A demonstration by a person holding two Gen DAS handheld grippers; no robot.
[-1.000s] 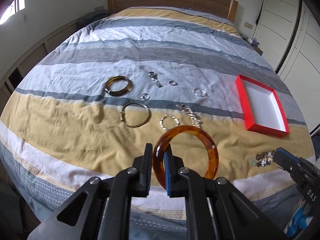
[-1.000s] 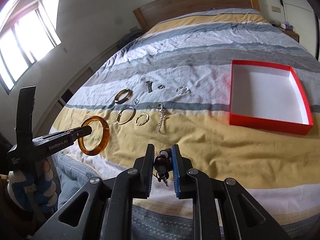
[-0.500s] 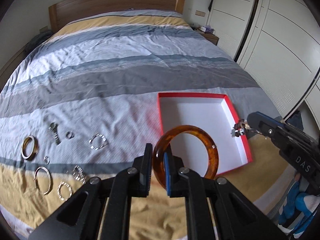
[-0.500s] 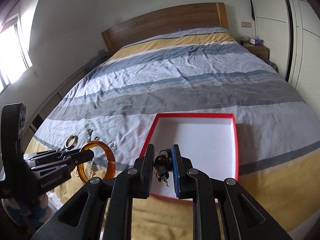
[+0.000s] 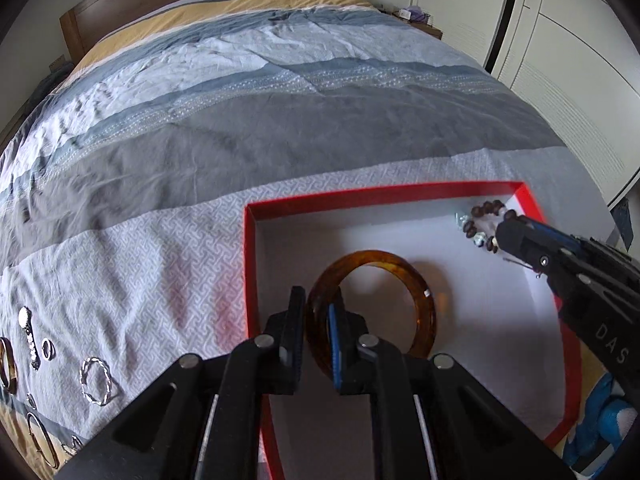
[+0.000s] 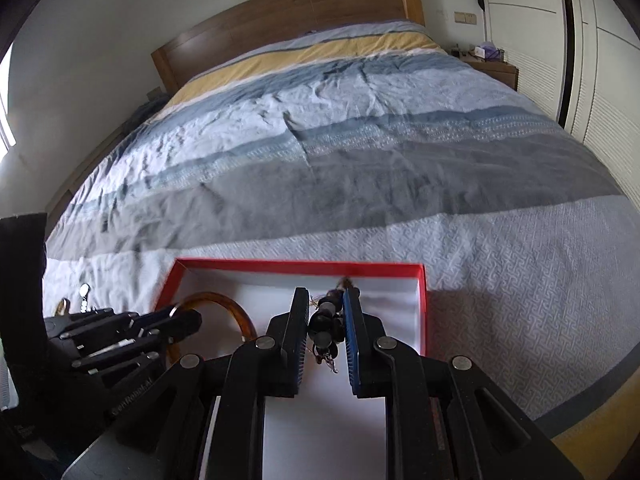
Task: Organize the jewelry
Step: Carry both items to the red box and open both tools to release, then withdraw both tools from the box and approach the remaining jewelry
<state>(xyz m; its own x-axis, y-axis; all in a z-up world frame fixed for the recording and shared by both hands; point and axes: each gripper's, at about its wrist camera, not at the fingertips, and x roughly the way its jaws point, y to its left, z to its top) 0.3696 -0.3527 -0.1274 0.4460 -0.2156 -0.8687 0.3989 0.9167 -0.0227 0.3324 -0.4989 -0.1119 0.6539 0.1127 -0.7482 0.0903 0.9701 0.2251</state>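
I have swung both grippers from the loose jewelry over the flat red box with a white floor [image 5: 251, 280]. My left gripper [image 5: 316, 336] jaws pinch the round amber bangle [image 5: 420, 300]; my right gripper [image 6: 326, 328] jaws squeeze the dark bead bracelet [image 6: 326, 320]. Both hang just above the box floor, so I think dropping comes next.

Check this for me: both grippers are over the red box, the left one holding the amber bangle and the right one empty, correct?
Not quite. The right gripper isn't empty; it is shut on a dark beaded bracelet, as the right wrist view shows. The left gripper does hold the amber bangle over the red box.
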